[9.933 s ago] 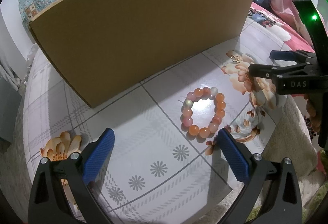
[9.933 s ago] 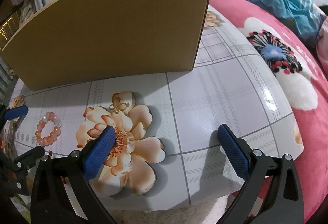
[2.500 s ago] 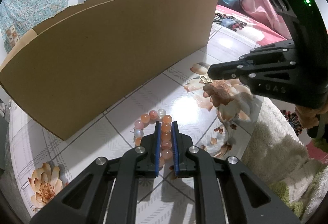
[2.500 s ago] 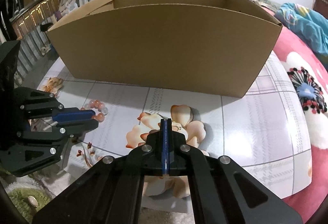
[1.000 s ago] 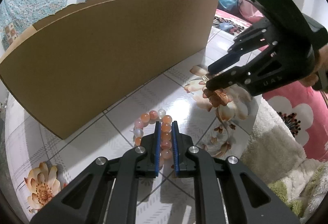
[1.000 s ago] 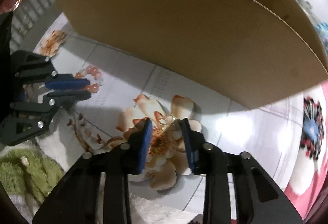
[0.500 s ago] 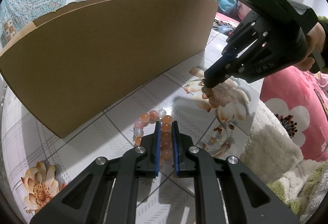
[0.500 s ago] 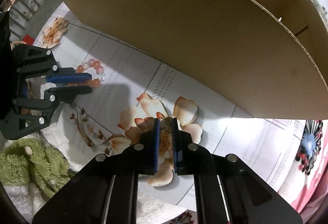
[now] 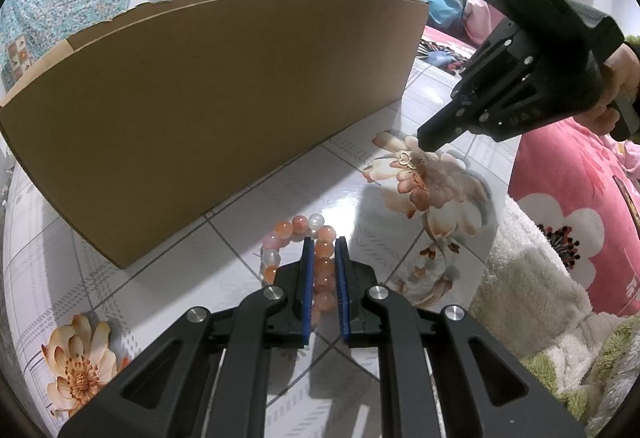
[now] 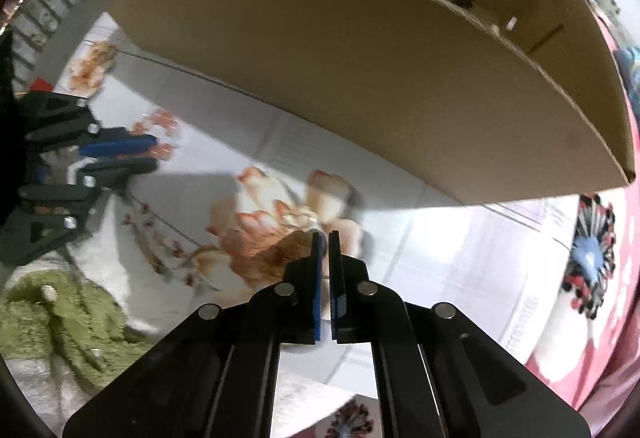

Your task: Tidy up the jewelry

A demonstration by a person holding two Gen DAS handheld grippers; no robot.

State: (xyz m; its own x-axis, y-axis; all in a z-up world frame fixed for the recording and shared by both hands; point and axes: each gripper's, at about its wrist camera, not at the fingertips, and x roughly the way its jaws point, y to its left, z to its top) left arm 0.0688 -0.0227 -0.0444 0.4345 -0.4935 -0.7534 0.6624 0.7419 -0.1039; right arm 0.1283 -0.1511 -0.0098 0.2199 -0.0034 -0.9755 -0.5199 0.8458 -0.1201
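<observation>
While the left gripper (image 9: 323,242) clamps one side of the bead bracelet (image 9: 298,244), its blue pads (image 9: 307,278) pressing a run of orange beads between them, the rest of the loop curls out ahead and to the left of the fingertips and lies on the flower-printed tablecloth (image 9: 200,278). Judging from that low, slanted hold, the grip is set so the bracelet can be carried over the wall of the cardboard box (image 9: 224,93) standing just beyond the fingers.

Further right, the right gripper (image 9: 424,141) points steeply down with its jaws drawn together, tips just above a small gold trinket (image 9: 408,159) lying on the printed flower (image 9: 430,181). Whether the trinket is caught cannot be told: seen from the left wrist, it looks to sit just below and left of the tips, seemingly free.

Only the right wrist view looks over the box wall (image 10: 360,85), showing small dark and coloured items along the far side inside, too blurred to name. From there the right gripper (image 10: 325,236) shows its pads almost touching with nothing clearly between them, while motion blur hides the trinket. Out to its left, the left gripper (image 10: 152,155) appears with orange beads (image 10: 160,133) at its tips.
</observation>
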